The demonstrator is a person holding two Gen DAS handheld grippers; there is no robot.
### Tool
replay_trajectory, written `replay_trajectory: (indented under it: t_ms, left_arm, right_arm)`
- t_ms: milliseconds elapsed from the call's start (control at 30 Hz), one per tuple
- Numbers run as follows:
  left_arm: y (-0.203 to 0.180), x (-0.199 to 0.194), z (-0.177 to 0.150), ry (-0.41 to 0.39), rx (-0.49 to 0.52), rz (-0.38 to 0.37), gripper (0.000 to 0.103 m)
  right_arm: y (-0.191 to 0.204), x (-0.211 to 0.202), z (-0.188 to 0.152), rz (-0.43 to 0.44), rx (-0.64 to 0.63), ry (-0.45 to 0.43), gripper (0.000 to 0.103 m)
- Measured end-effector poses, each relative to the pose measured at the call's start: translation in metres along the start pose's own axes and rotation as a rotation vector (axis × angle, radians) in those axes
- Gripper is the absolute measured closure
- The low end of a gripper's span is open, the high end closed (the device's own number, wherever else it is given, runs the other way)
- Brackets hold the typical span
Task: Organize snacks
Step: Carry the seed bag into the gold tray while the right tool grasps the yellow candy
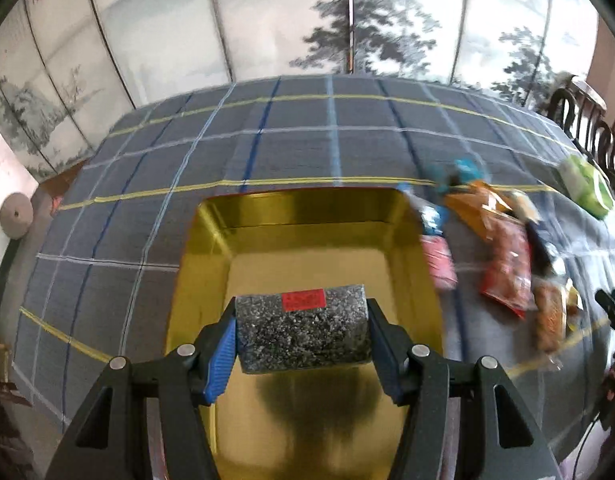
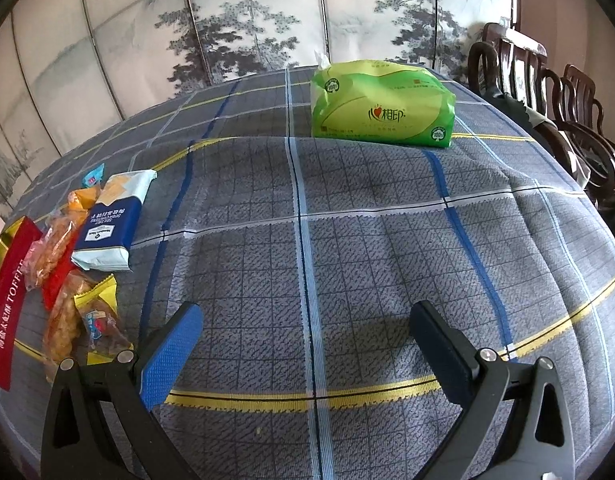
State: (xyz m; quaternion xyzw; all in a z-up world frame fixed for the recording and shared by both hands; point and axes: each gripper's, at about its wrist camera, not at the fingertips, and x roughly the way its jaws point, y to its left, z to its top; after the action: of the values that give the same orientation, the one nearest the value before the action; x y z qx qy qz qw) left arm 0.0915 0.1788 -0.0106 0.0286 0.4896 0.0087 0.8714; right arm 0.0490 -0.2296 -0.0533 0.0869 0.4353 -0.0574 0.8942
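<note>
Speckled snack bar (image 1: 303,328) clamped in the left tongs (image 1: 302,338) above the gold tin (image 1: 421,220)
Looks light, stiff, maybe brittle; a side grip suits it, and the right tongs (image 2: 305,354) gape wide, empty, over the surface (image 2: 347,240)

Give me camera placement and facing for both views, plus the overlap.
Left wrist: sits on the left gripper, faces down into the gold tin; its fingers clamp a dark speckled snack pack.
Right wrist: sits on the right gripper, faces along the plaid tablecloth toward the green tissue pack; fingers apart, nothing between them.
Shared: tablecloth, tissue pack, loose snack pile, painted screen behind.
</note>
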Motion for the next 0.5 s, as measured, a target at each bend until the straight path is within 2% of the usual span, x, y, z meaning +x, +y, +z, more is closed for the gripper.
replay_trajectory:
  t_ms: [167,500]
  left_arm:
    - [0.016,0.030,0.016,0.036,-0.013,0.023,0.043]
    - [0.019,0.063,0.028,0.086,-0.023,0.041,0.043]
  right_arm:
    - [0.002,0.002,0.000,-0.019,-0.011,0.006,0.000]
    - [0.006,0.004,0.000,-0.047,-0.024,0.011,0.000]
